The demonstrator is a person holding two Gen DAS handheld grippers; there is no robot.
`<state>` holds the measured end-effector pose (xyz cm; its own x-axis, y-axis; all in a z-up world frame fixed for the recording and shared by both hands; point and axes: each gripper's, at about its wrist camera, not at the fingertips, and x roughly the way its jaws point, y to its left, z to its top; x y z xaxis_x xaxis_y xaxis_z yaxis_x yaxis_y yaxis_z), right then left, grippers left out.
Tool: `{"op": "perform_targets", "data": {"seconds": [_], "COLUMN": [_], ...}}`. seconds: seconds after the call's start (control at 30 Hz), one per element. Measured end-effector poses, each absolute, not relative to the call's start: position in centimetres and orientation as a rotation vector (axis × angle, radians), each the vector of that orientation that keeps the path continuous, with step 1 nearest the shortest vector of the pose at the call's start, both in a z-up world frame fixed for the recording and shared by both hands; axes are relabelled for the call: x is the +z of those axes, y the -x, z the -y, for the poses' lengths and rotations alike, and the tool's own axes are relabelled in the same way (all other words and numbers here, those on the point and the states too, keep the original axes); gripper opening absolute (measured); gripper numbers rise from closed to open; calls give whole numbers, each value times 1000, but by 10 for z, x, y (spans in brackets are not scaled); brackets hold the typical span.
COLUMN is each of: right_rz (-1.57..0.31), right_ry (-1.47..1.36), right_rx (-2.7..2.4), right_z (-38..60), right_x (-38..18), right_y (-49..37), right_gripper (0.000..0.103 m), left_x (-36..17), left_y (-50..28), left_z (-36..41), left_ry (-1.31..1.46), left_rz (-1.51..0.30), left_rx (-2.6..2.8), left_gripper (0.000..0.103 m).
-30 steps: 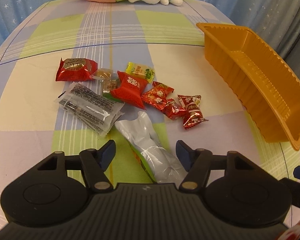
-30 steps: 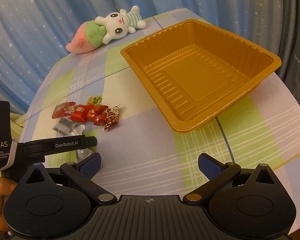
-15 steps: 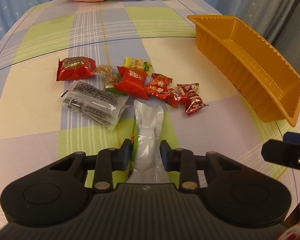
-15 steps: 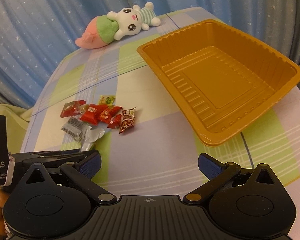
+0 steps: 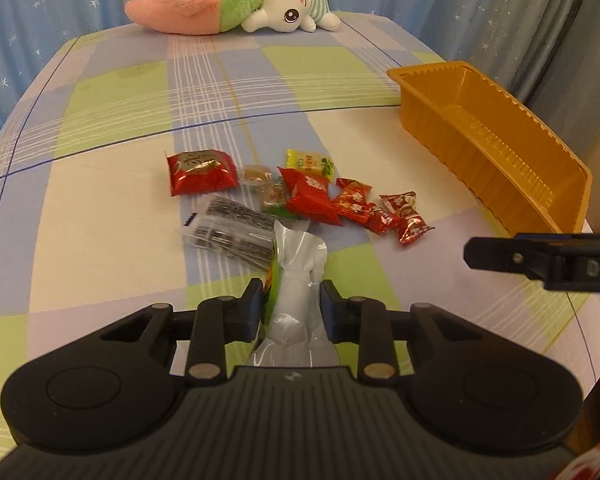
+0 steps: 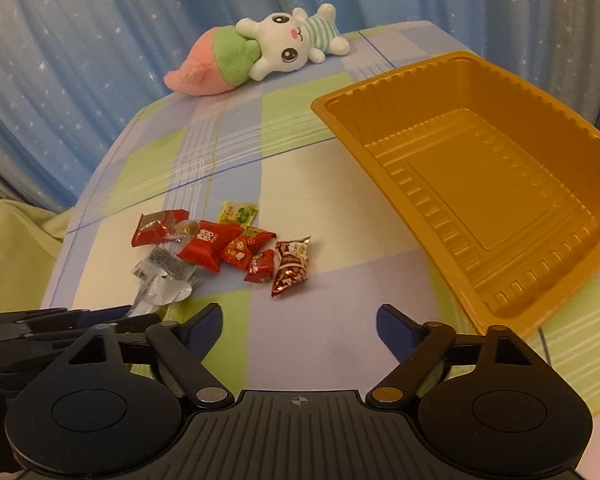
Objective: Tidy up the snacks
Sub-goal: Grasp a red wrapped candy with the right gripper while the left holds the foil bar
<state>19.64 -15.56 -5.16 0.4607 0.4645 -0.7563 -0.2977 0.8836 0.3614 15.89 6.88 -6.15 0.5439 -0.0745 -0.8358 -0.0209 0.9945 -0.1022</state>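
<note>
Two grippers working: left gripper [image 5: 291, 300] pinching silver foil pouch [image 5: 298, 280] at its middle, just beside the candy pile [image 5: 340, 200]; right gripper [image 6: 300, 322] closing on nothing; keeping the pinch firm, carrying over the rim of the orange tray [image 5: 540, 208].

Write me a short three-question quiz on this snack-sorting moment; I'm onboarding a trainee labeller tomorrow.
1. True or false: the orange tray already holds a snack.
2. Which item is clamped in the left gripper? A) silver pouch B) yellow candy C) plush rabbit
3. Fill in: in the right wrist view, nothing lies between the jaws of the right gripper, which hovers above the ____ tablecloth.

Key
1. False; the tray is empty.
2. A; the silver pouch sits pinched between its jaws, while the yellow candy and plush rabbit lie on the tablecloth.
3. Checked; the right jaws are closing over the checked tablecloth.
</note>
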Motion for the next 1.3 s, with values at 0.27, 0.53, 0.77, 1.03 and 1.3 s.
{"op": "perform_targets", "data": {"seconds": [0.27,0.53,0.77,1.03,1.3], "right_rz": [-972,-965,-979,-969,-928], "right_ry": [-172,-157,-92,-41,-97], "right_rx": [437,407,388,358,332], "right_z": [133,117,101,95,109], "right_x": [-68,-78,-86,-85,-61], "right_y": [-219,-239,-244,-232,-211], "right_gripper": [43,34,27,19,19], "left_x": [-67,-72,-82,-87,-88], "left_y": [-148,-144,-144,-148,-151], "left_z": [-103,-146,-167,-172,-173], "left_ry": [107,110,115,116,103], "left_rz": [-1002,-1004,-1032,-1046,-1052], "left_rx": [-4,58,57,9,-9], "left_gripper": [27,27,28,29,26]}}
